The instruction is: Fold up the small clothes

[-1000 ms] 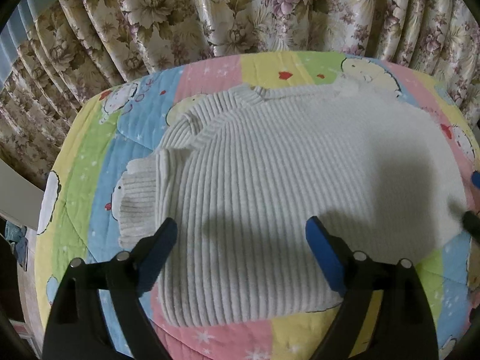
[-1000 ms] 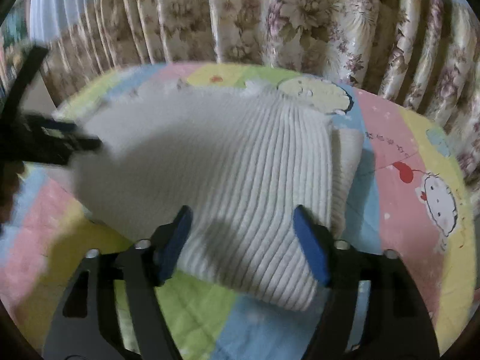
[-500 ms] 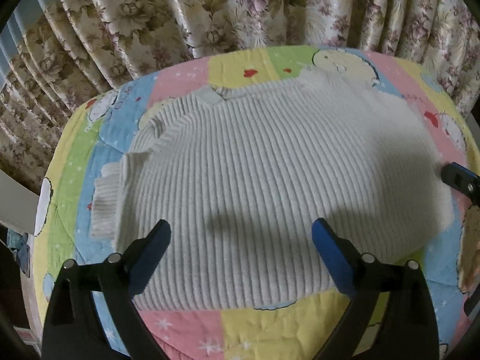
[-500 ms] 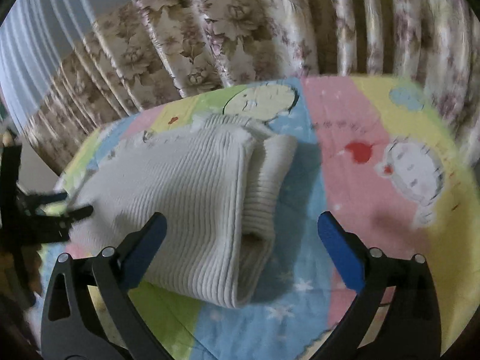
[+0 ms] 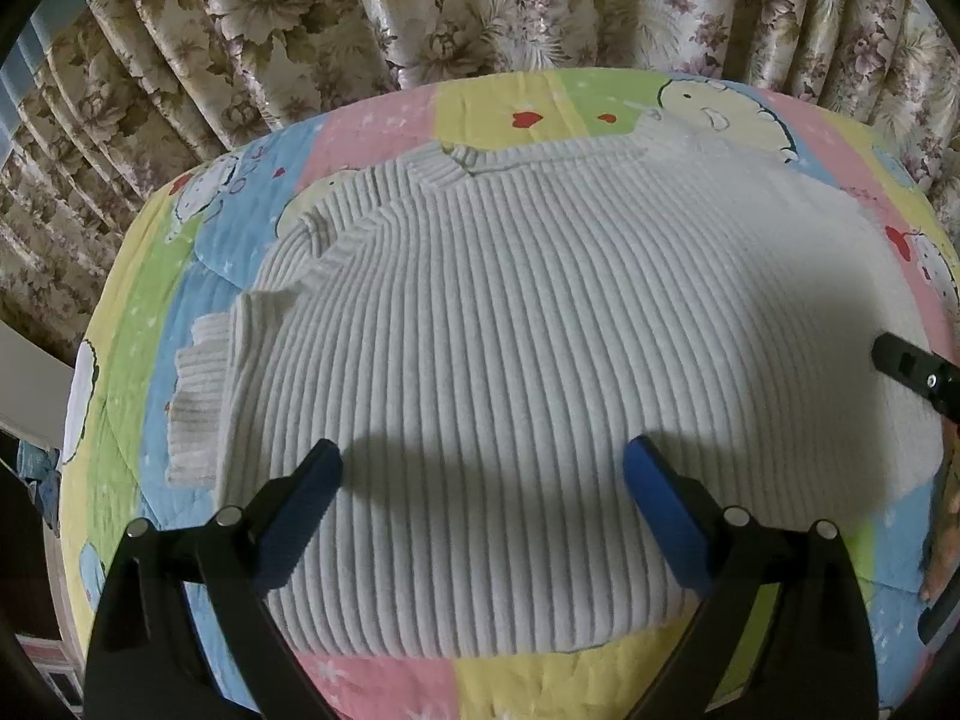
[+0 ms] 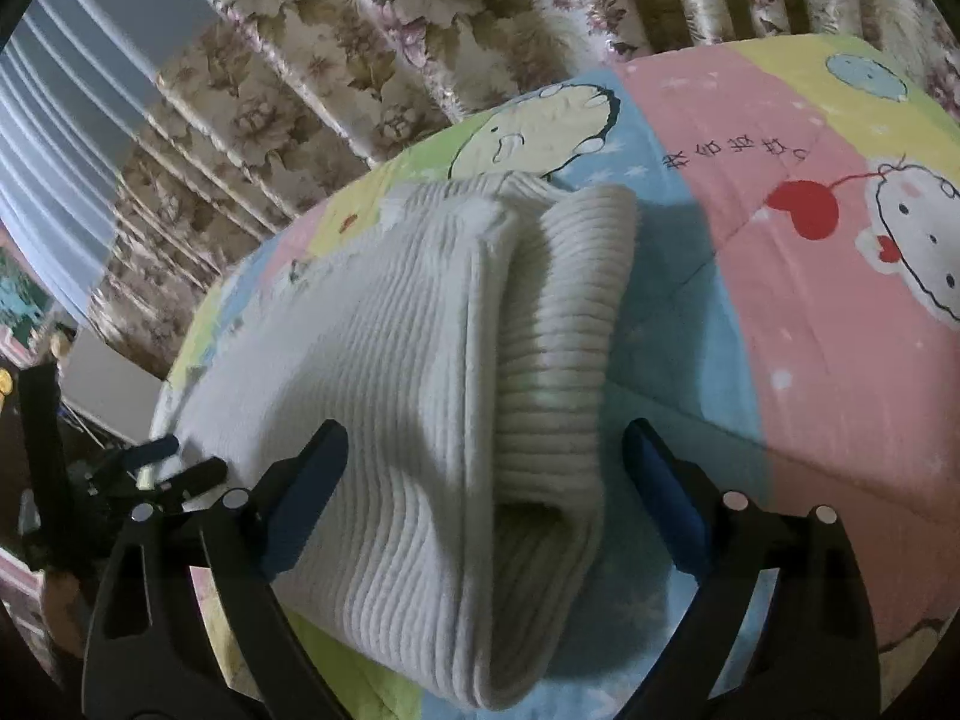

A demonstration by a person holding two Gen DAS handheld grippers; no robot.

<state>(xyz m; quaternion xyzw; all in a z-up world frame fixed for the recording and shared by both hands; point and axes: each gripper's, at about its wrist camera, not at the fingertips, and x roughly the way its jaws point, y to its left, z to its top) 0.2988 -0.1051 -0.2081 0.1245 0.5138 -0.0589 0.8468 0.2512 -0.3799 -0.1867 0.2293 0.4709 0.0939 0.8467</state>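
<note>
- Left wrist view: a cream ribbed-knit sweater (image 5: 540, 372) lies flat on the pastel cartoon quilt (image 5: 372, 684), its cuffed sleeve (image 5: 201, 402) folded along the left edge. The left gripper (image 5: 483, 483) is spread wide above the near hem, holding nothing.
- Right wrist view: the right gripper (image 6: 485, 465), jaws wide and empty, straddles the sweater's folded right sleeve (image 6: 558, 396); bare quilt stretches right.
</note>
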